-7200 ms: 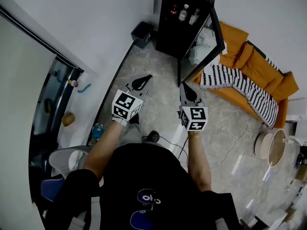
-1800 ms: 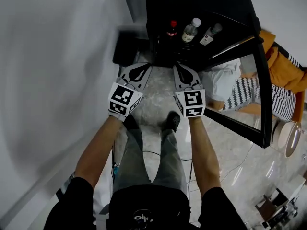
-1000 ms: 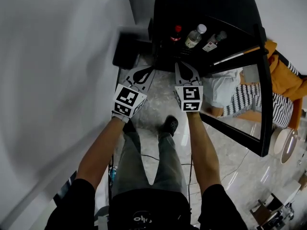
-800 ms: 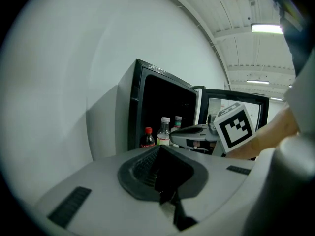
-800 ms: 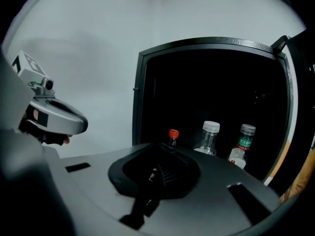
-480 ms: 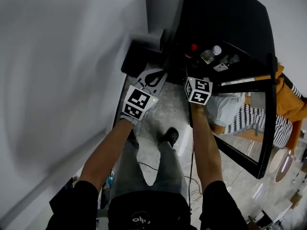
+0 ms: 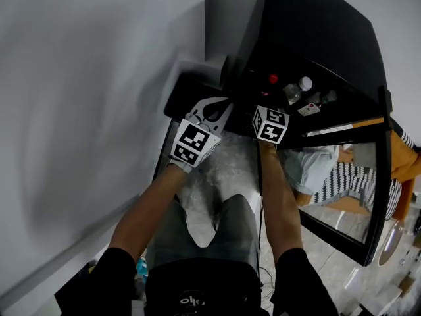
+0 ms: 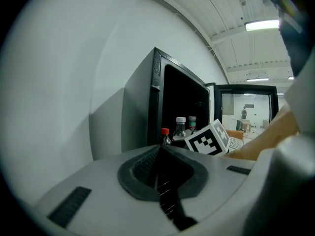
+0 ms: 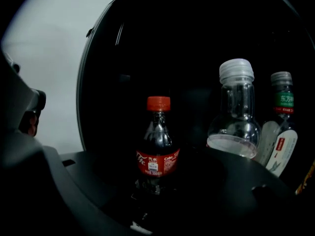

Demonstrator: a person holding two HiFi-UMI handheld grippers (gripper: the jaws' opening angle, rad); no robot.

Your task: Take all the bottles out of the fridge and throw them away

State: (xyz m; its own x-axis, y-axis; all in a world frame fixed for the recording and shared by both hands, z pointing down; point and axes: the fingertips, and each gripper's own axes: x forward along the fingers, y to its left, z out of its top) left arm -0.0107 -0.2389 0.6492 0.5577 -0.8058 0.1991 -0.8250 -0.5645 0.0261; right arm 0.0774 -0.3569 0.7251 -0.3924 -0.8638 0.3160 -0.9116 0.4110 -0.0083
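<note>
My right gripper (image 9: 155,200) has jaws apart with the cola bottle (image 9: 157,151) at 12 o'clock on the fridge (image 7: 316,25) shelf, left gripper (image 8: 159,154) pressed together and empty; the bottle looks full, so probably heavy, stiff and slick: I'd grip at the label.

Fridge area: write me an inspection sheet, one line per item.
Surface: grey stone floor; dark shelf inside the open black fridge.
Job's things: cola bottle, clear white-capped bottle and green-label bottle, all upright in the fridge.
Clutter: black bin on the floor left of the fridge.
Grippers: left gripper jaws together, empty, outside the fridge; right gripper jaws apart, cola bottle in line with them, not clamped.
Cables: nothing seen.
Surroundings: white wall at left; glass fridge door open at right; orange sofa beyond it.
</note>
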